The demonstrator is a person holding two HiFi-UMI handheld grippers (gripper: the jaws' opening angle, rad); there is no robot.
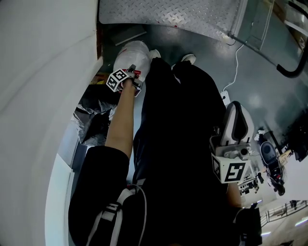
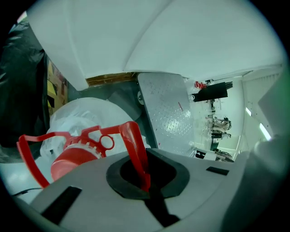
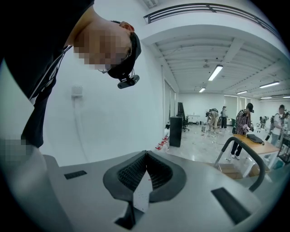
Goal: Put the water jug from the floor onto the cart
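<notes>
The water jug (image 1: 133,52) is a pale translucent bottle with a red cap (image 2: 74,156), down by the person's feet. My left gripper (image 1: 134,73) reaches down to it at the end of a bare forearm. In the left gripper view my left gripper (image 2: 146,183) is shut on the jug's red carry handle (image 2: 134,145), whose strap runs down between the jaws. The cart's diamond-plate deck (image 1: 168,14) lies just beyond the jug. My right gripper (image 1: 236,108) hangs at the person's right side, away from the jug. Its jaws (image 3: 146,158) are shut with nothing between them.
A crumpled black plastic bag (image 1: 94,113) lies left of the jug, against a white curved wall (image 1: 38,72). A white cable (image 1: 236,62) runs over the grey floor. The cart's black handle bar (image 3: 244,152) rises at the right. People stand far off in the hall.
</notes>
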